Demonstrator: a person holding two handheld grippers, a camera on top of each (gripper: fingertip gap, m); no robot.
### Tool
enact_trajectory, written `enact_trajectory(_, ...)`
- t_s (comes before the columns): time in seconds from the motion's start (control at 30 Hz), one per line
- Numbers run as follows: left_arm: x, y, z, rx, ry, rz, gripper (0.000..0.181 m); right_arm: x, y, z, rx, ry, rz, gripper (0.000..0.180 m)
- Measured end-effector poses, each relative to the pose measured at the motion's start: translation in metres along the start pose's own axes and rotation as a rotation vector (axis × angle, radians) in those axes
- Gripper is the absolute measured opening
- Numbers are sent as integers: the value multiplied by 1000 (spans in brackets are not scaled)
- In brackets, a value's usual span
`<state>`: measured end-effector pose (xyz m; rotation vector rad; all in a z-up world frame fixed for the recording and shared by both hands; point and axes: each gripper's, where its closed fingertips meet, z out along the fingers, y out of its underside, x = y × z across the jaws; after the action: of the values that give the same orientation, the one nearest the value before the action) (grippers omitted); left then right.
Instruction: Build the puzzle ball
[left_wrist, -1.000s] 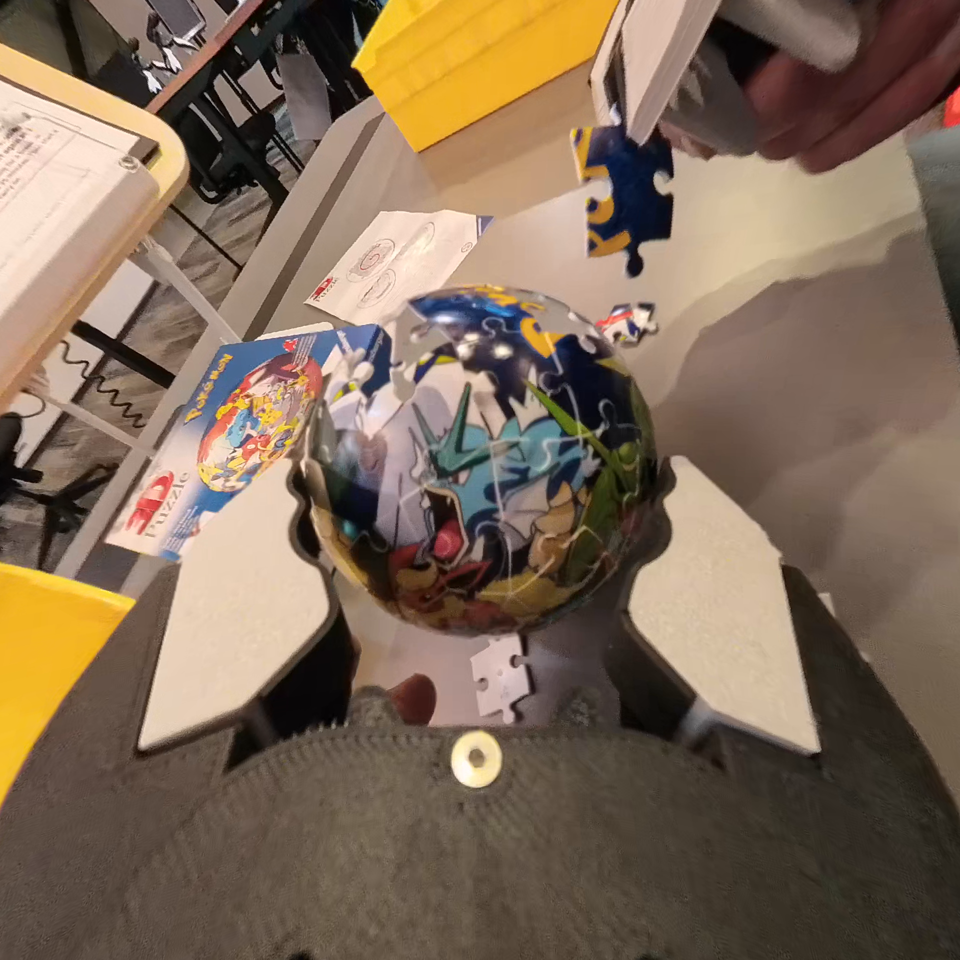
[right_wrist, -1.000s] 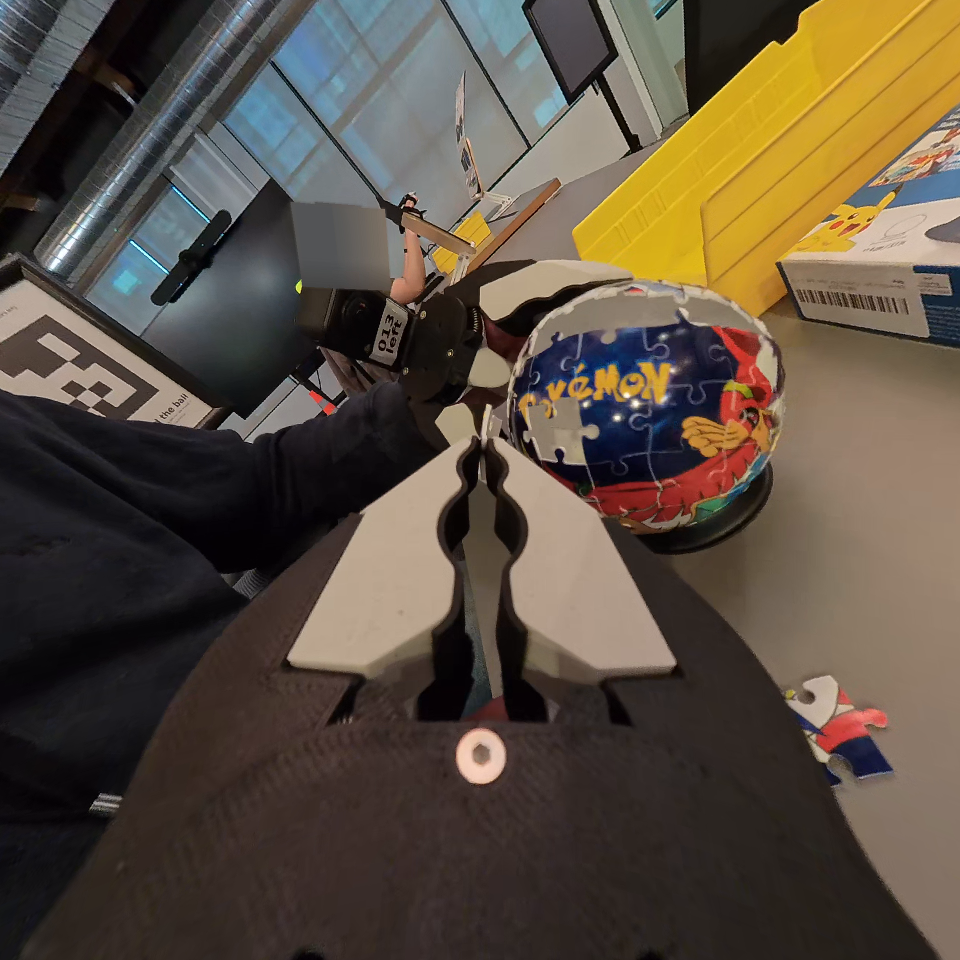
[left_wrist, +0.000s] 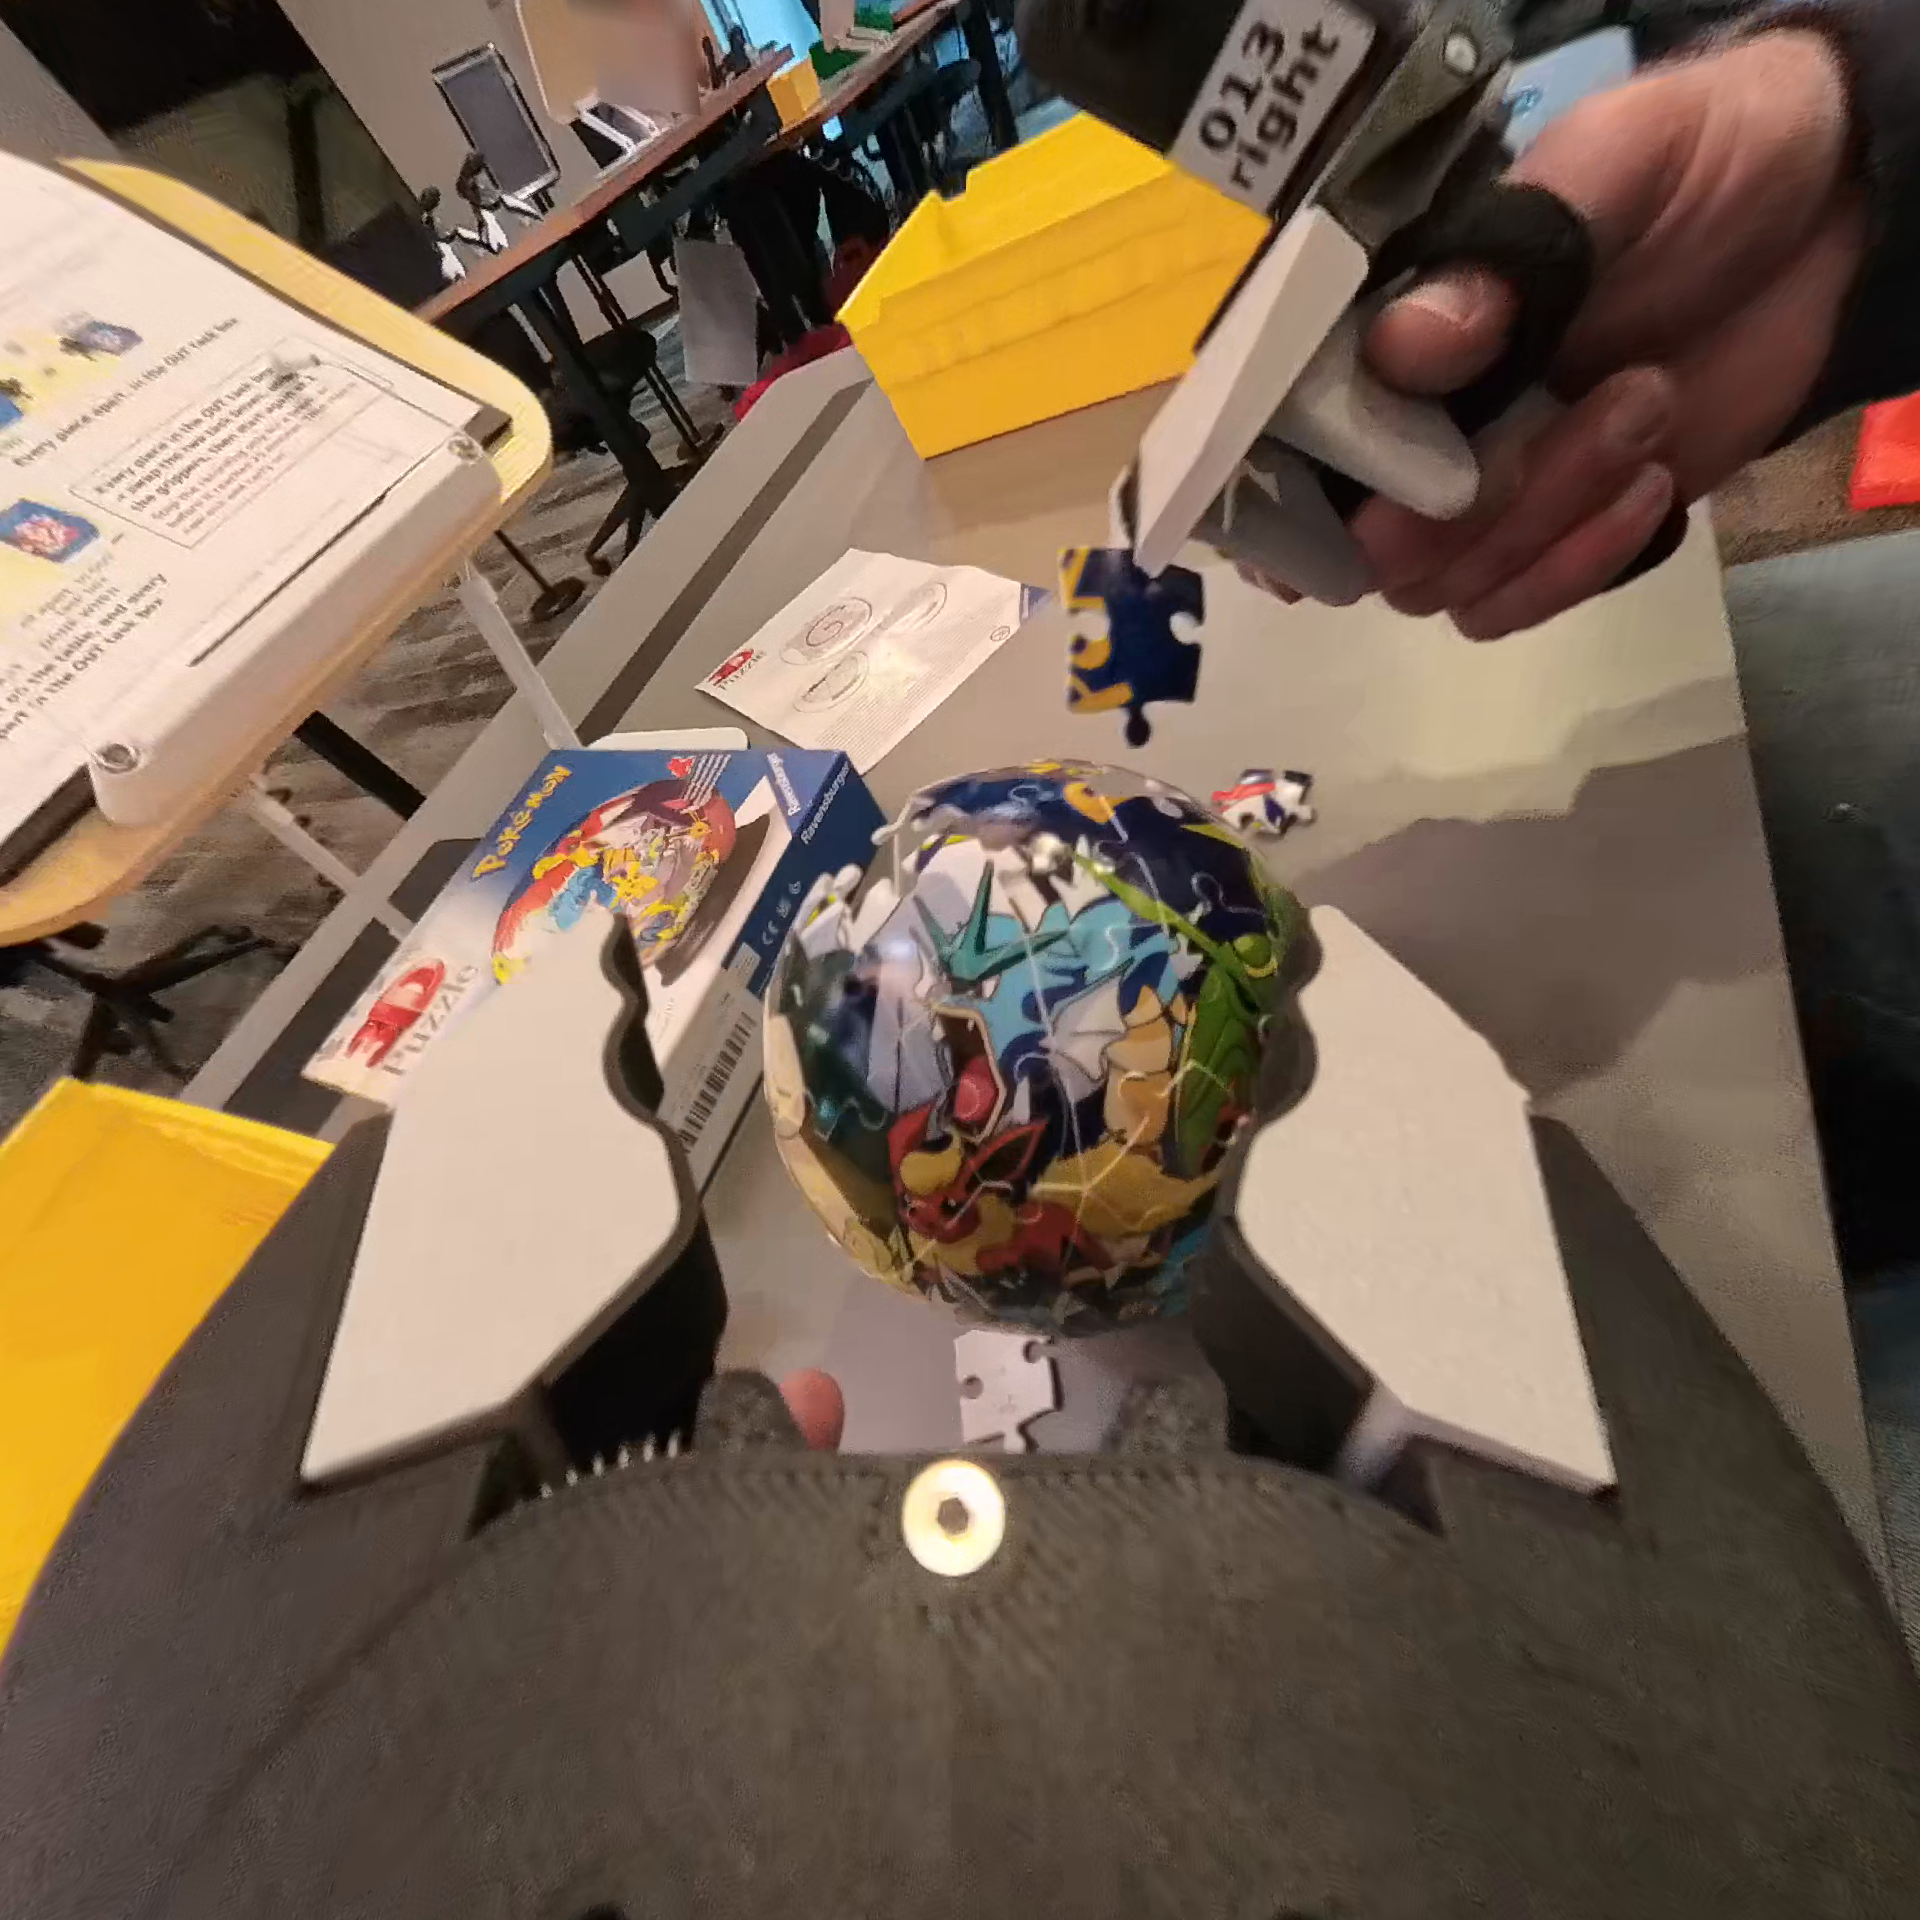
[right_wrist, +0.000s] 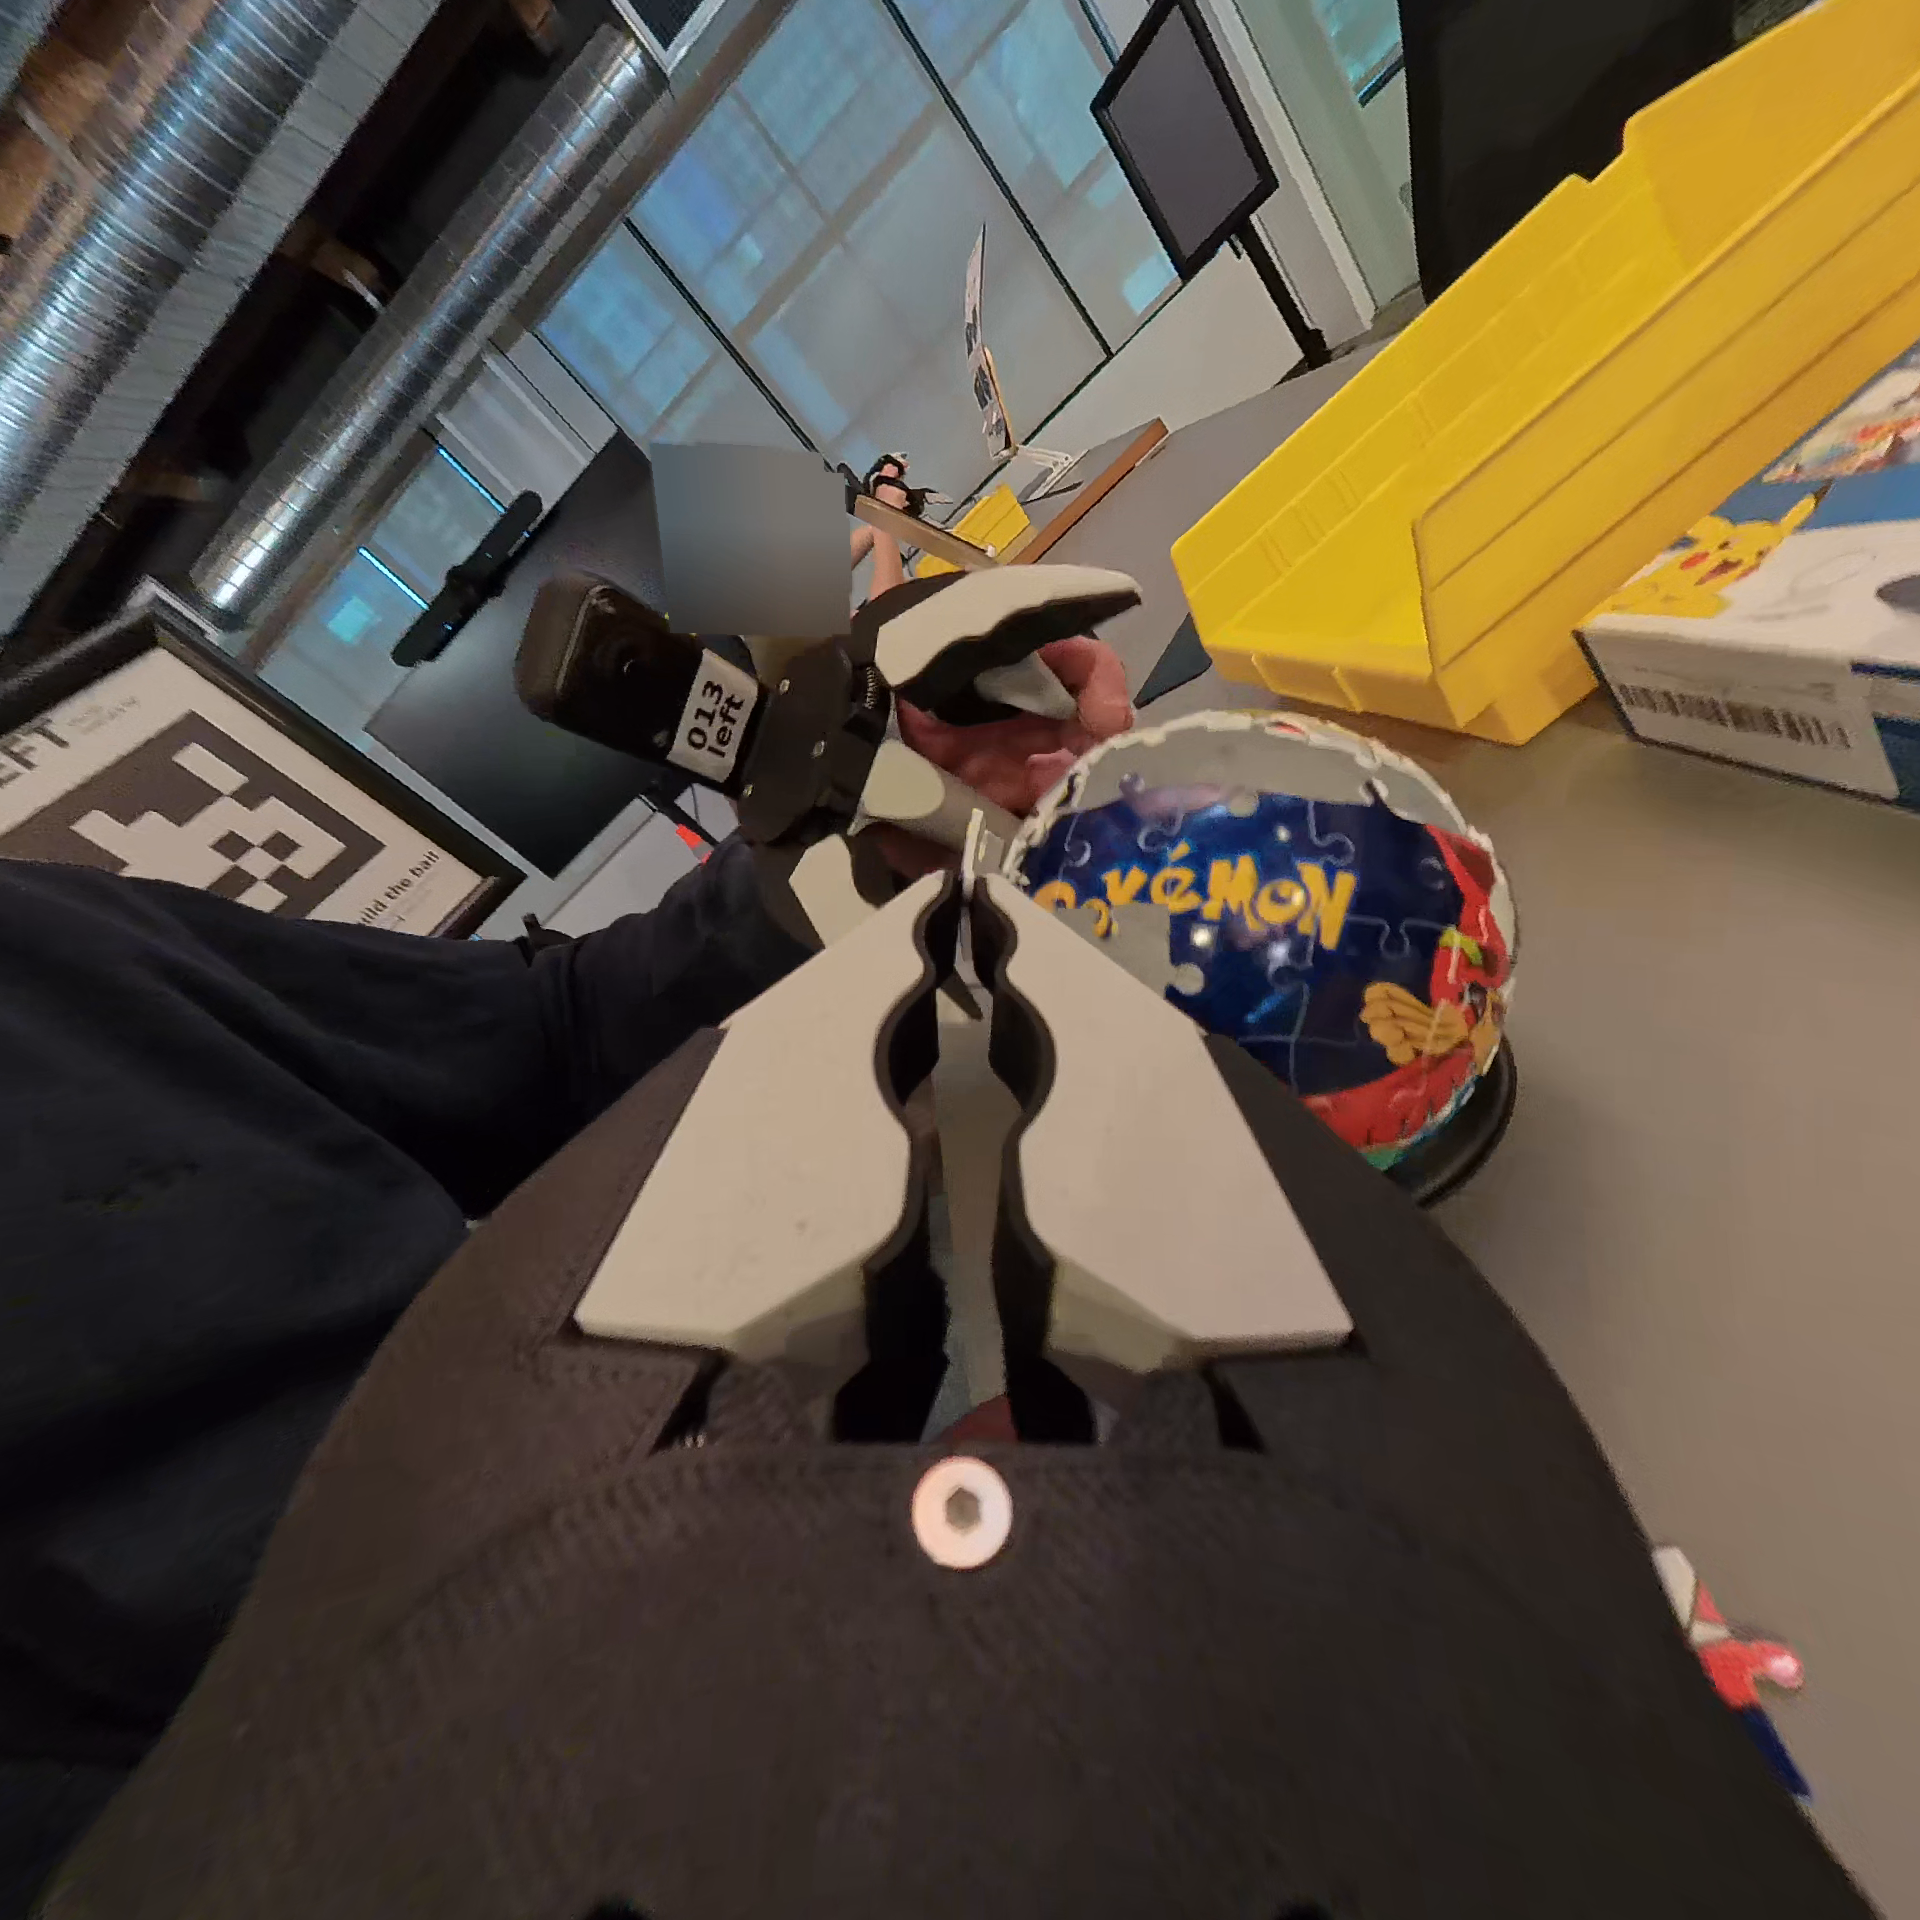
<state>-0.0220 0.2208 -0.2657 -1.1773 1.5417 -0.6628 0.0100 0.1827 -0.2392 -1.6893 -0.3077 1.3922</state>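
Ball (left_wrist: 1029, 1049) on its stand on the table (left_wrist: 1507, 727), flanked by the spread left gripper (left_wrist: 961, 1039) to steady it; blue piece (left_wrist: 1132, 639) pinched in the right gripper (right_wrist: 971, 899) above the gap, ready for seating.

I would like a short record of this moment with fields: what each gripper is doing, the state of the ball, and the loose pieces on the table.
left gripper: open, fingers either side of the colourful round puzzle ball
right gripper: shut on a dark blue and yellow puzzle piece, held above the ball
ball state: on a black stand, gaps visible near the top
loose pieces: a white, red and blue piece; a pale face-down piece
table: grey
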Motion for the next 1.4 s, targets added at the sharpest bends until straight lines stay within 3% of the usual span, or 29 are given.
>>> enact_trajectory(0.3,10,8,12,-77,6,48,113,-2,-13,32,-102,114,-182,0)
enact_trajectory(1.4,7,-3,13,-143,48,139,108,5,-6,30,-148,123,-169,0)
